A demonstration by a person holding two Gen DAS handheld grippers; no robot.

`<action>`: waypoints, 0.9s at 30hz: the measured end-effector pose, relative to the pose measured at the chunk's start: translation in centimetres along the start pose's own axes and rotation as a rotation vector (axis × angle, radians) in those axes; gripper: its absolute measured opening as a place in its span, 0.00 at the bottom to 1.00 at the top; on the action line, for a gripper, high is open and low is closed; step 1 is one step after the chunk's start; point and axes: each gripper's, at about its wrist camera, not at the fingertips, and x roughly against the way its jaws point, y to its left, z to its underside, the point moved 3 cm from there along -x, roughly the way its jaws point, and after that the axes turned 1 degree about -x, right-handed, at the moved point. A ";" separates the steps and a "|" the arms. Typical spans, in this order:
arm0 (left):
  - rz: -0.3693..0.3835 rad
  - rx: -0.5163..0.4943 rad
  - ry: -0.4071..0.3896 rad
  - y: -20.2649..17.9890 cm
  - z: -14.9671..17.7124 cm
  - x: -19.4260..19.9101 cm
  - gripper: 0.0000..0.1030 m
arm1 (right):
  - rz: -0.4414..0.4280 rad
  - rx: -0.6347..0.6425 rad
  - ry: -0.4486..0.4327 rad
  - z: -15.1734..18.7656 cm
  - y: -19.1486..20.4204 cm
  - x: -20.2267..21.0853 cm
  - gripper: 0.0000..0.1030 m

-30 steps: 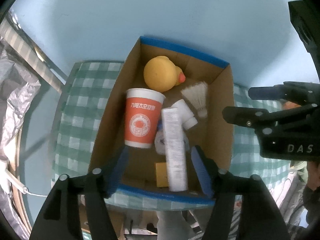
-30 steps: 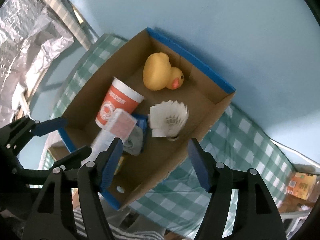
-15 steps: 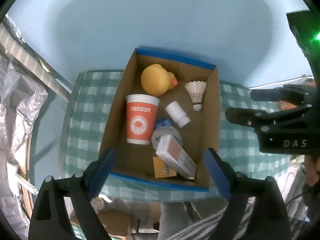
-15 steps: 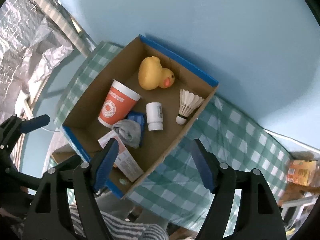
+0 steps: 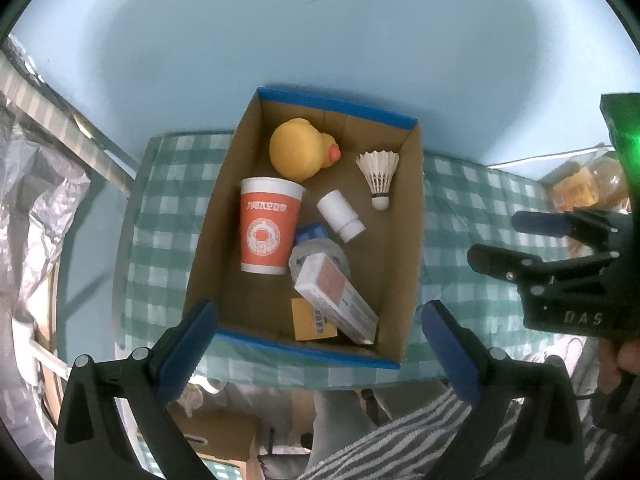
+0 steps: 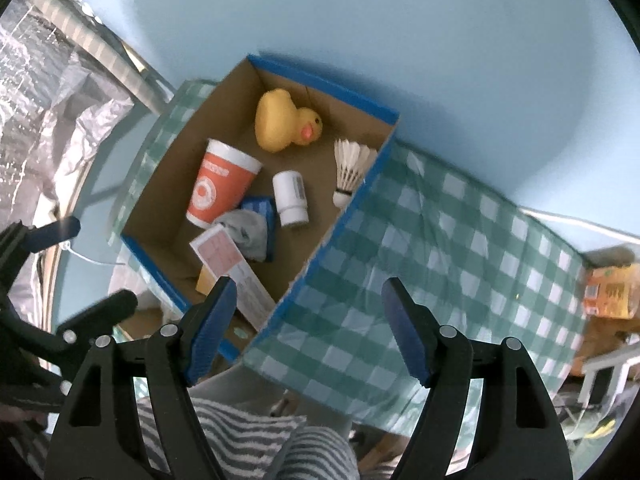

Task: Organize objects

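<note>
A cardboard box with a blue rim [image 5: 336, 106] [image 6: 320, 88] stands on the green checked cloth. In it lie a yellow rubber duck [image 5: 298, 154] [image 6: 280, 124], an orange paper cup [image 5: 268, 226] [image 6: 220, 188], a white bottle [image 5: 340, 212] [image 6: 290, 196], a shuttlecock [image 5: 378, 174] [image 6: 350, 168], a grey rolled cloth [image 6: 248, 232], a small yellow box [image 5: 310, 322] and a white-and-red carton [image 5: 336, 296] [image 6: 232, 264]. My left gripper [image 5: 320, 352] hangs above the box's near end. Its jaws are opening with nothing between them. My right gripper [image 6: 308, 332] is open and empty over the box's right wall.
The checked cloth [image 6: 460, 240] stretches to the right of the box. A pale blue wall [image 5: 320, 40] rises behind. Silver foil [image 6: 60, 100] hangs at the left, orange packets [image 6: 608, 288] sit far right, and a striped garment [image 5: 400, 440] is below.
The carton that stood between my left jaws now lies in the box, and those jaws have spread wide and lifted. My right gripper has drifted right, away from the shuttlecock.
</note>
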 end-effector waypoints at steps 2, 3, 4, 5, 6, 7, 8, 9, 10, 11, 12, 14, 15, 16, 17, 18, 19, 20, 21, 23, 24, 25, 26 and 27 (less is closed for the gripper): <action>-0.005 -0.009 0.008 -0.2 0.0 0.0 0.99 | -0.002 -0.008 0.004 0.4 -0.1 -0.1 0.72; -0.009 -0.011 0.009 -0.2 0.0 0.1 0.99 | -0.002 -0.008 0.005 0.6 -0.2 0.0 0.72; -0.011 -0.010 0.007 -0.3 -0.1 0.1 0.99 | -0.001 -0.011 -0.001 0.7 -0.2 0.0 0.72; -0.012 -0.009 0.005 -0.4 -0.1 0.2 0.99 | -0.001 -0.017 -0.007 0.7 -0.3 0.1 0.72; -0.012 -0.008 0.008 -0.4 -0.1 0.2 0.99 | -0.005 -0.025 -0.013 0.8 -0.2 0.2 0.72; -0.011 -0.009 0.010 -0.4 -0.1 0.2 0.99 | -0.011 -0.025 -0.012 0.9 -0.2 0.1 0.72; -0.011 -0.007 0.012 -0.5 -0.1 0.3 0.99 | -0.012 -0.020 -0.008 0.9 -0.1 0.1 0.72; -0.012 -0.003 0.015 -0.5 -0.1 0.3 0.99 | -0.009 -0.014 -0.006 0.9 -0.1 0.0 0.72; -0.015 0.000 0.018 -0.6 -0.1 0.3 0.99 | -0.009 -0.011 -0.004 0.8 -0.1 0.0 0.72; -0.018 0.002 0.019 -0.6 -0.1 0.4 0.99 | -0.011 -0.005 0.000 0.8 -0.1 0.0 0.72; -0.019 0.004 0.019 -0.7 -0.1 0.4 0.99 | -0.012 0.000 0.005 0.8 0.0 -0.1 0.72; -0.022 0.014 0.024 -0.8 -0.1 0.4 0.99 | -0.010 0.008 0.006 0.8 -0.1 -0.1 0.72; -0.024 0.021 0.029 -0.8 0.0 0.3 0.99 | -0.011 0.010 0.005 0.8 -0.1 -0.1 0.72; -0.025 0.025 0.030 -0.8 0.0 0.3 0.99 | -0.013 0.013 0.008 0.8 -0.1 -0.1 0.72; -0.026 0.031 0.029 -0.8 0.0 0.3 0.99 | -0.013 0.017 0.009 0.8 -0.1 -0.1 0.72; -0.028 0.037 0.029 -0.8 0.0 0.3 0.99 | -0.011 0.019 0.009 0.7 -0.1 -0.1 0.72; -0.028 0.041 0.029 -0.7 0.0 0.3 0.99 | -0.012 0.021 0.009 0.7 -0.2 -0.1 0.72; -0.028 0.045 0.030 -0.8 0.0 0.3 0.99 | -0.013 0.026 0.012 0.7 -0.2 -0.1 0.72; -0.029 0.047 0.030 -0.8 0.0 0.3 0.99 | -0.013 0.028 0.013 0.7 -0.2 -0.1 0.72; -0.032 0.049 0.031 -0.9 0.1 0.3 0.99 | -0.011 0.036 0.012 0.6 -0.3 0.0 0.72; -0.033 0.050 0.031 -1.0 0.0 0.3 0.99 | -0.011 0.036 0.012 0.6 -0.3 0.0 0.72; -0.034 0.050 0.031 -1.1 0.0 0.3 0.99 | -0.012 0.039 0.015 0.6 -0.3 0.0 0.72; -0.034 0.050 0.032 -1.1 0.0 0.3 0.99 | -0.011 0.039 0.015 0.6 -0.4 0.0 0.72; -0.036 0.051 0.032 -1.1 0.0 0.3 0.99 | -0.010 0.039 0.015 0.6 -0.4 0.0 0.72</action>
